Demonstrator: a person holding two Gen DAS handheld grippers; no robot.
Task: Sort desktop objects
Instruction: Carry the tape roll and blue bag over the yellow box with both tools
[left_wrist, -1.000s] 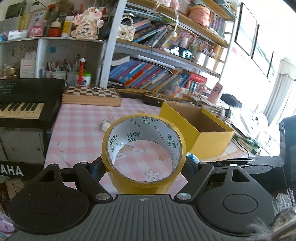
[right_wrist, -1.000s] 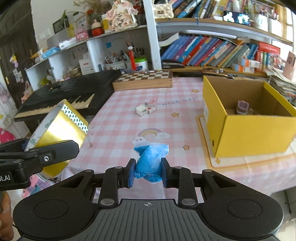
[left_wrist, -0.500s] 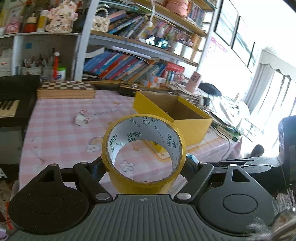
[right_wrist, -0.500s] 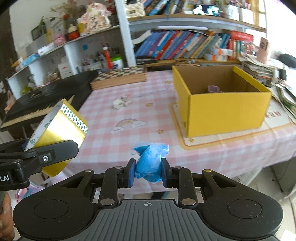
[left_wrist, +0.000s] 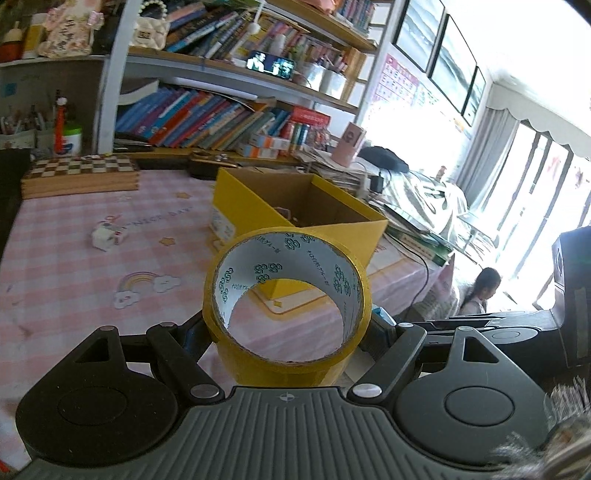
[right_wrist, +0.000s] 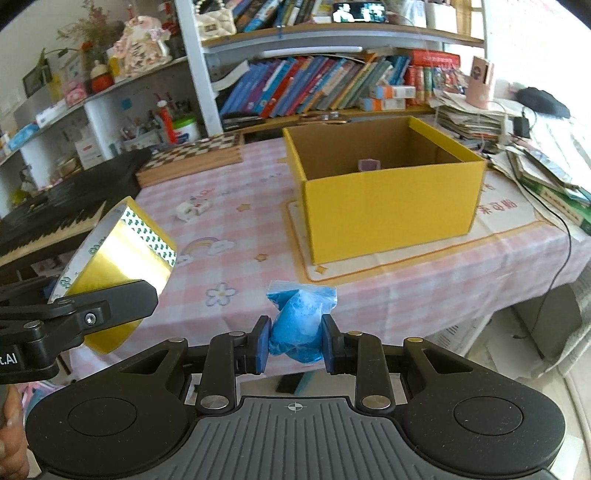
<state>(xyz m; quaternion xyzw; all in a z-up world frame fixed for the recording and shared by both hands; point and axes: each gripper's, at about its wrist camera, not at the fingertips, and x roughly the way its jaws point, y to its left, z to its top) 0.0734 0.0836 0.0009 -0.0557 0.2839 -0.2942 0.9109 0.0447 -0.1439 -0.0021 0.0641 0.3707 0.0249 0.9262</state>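
My left gripper (left_wrist: 288, 328) is shut on a wide roll of yellow packing tape (left_wrist: 236, 354), held off the near edge of the pink checked table (left_wrist: 74, 266). The same tape roll (right_wrist: 118, 254) shows at the left of the right wrist view. My right gripper (right_wrist: 295, 341) is shut on a small clear bag of blue stuff (right_wrist: 299, 325), also held in the air before the table edge. An open yellow cardboard box (right_wrist: 388, 210) stands on a mat ahead, with a small purple object (right_wrist: 368, 165) inside. The box (left_wrist: 258, 210) lies just beyond the tape.
A small white cube-like item (right_wrist: 194, 208) lies on the tablecloth left of the box. A wooden chessboard case (right_wrist: 192, 158) sits at the back, a black keyboard (right_wrist: 55, 210) on the left. Stacked papers and cables (right_wrist: 535, 162) crowd the right. Bookshelves fill the back wall.
Both grippers have swung to the right with their loads, so the yellow box now sits ahead of them and the keyboard has slid off to the left. Neither grip has changed.
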